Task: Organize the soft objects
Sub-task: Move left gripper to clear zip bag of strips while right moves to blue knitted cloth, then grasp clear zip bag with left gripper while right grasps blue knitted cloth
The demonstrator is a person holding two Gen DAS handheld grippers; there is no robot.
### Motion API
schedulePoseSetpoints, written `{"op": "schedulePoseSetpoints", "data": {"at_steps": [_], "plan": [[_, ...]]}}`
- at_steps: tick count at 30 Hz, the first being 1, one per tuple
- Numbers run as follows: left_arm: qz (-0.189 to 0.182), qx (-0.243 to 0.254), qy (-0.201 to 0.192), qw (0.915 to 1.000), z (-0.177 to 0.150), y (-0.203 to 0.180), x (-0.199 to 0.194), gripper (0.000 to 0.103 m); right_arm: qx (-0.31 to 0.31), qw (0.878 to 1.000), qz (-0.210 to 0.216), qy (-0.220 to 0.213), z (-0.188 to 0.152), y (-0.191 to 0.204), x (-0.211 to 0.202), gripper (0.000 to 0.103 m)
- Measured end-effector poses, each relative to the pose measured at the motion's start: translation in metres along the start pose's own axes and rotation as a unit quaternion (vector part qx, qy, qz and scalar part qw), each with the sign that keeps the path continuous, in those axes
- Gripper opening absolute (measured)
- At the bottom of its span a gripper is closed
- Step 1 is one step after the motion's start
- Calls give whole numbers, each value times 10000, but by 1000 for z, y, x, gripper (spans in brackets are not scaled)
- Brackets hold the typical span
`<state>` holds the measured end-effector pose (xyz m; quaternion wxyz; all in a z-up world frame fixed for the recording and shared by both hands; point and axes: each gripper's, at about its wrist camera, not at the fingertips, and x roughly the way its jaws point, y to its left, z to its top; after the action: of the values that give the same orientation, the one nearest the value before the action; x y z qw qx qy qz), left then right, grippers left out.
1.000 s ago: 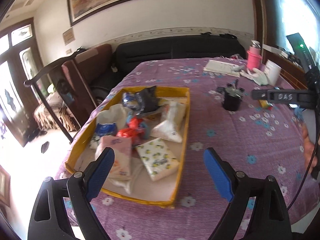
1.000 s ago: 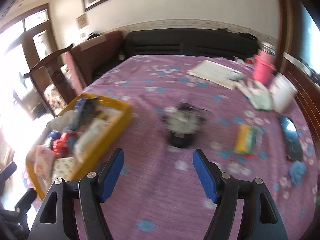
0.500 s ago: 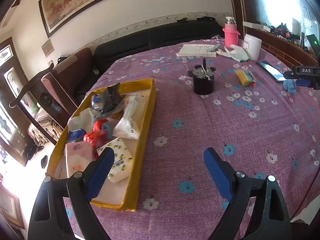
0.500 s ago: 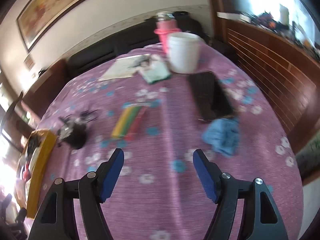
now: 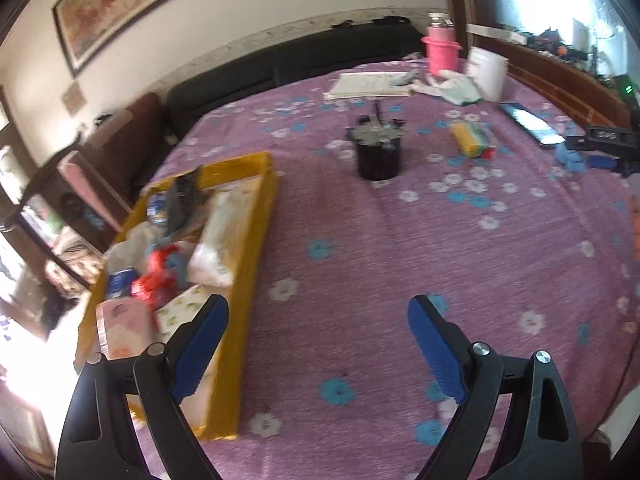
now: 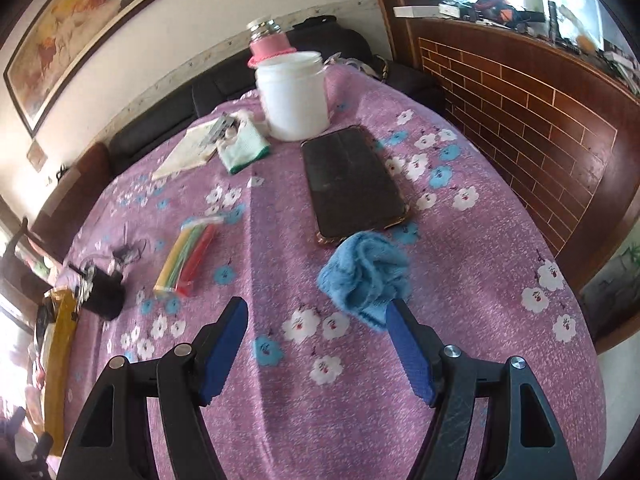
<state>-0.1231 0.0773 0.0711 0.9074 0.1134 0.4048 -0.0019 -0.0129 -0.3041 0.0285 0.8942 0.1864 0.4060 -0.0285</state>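
A crumpled blue cloth (image 6: 366,272) lies on the purple flowered tablecloth, just ahead of my open, empty right gripper (image 6: 316,316) and close to its right finger. It shows small in the left wrist view (image 5: 570,158). A yellow tray (image 5: 256,240) at the table's left holds several soft packs: a pink tissue pack (image 5: 120,330), a white pack (image 5: 218,240), a red bag (image 5: 158,276). My left gripper (image 5: 318,320) is open and empty, above the table just right of the tray's near end. The tray also shows in the right wrist view (image 6: 60,360).
A dark phone (image 6: 352,184) lies beyond the blue cloth. A packet of coloured strips (image 6: 190,258), a black pot (image 6: 104,292), a white jar (image 6: 294,96), a pink bottle (image 5: 440,48), a green-white cloth (image 6: 246,146) and papers (image 5: 368,84) stand farther back. A brick-patterned wooden wall (image 6: 540,120) runs along the right.
My right gripper has moved forward and down toward the blue cloth, which now sits close to its fingers. My left gripper has shifted a little; the tray sits nearer its left finger.
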Motion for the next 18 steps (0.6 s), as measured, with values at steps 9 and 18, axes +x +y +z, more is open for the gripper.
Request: {"op": "schedulePoseSetpoints", "data": {"at_steps": [9, 18], "plan": [[-748, 141, -4, 9971, 36, -37, 9, 90, 411, 9991, -29, -52, 6, -19, 21, 75], [-1582, 394, 168, 9865, 88, -104, 37, 90, 103, 9995, -273, -119, 15, -18, 36, 75]]}}
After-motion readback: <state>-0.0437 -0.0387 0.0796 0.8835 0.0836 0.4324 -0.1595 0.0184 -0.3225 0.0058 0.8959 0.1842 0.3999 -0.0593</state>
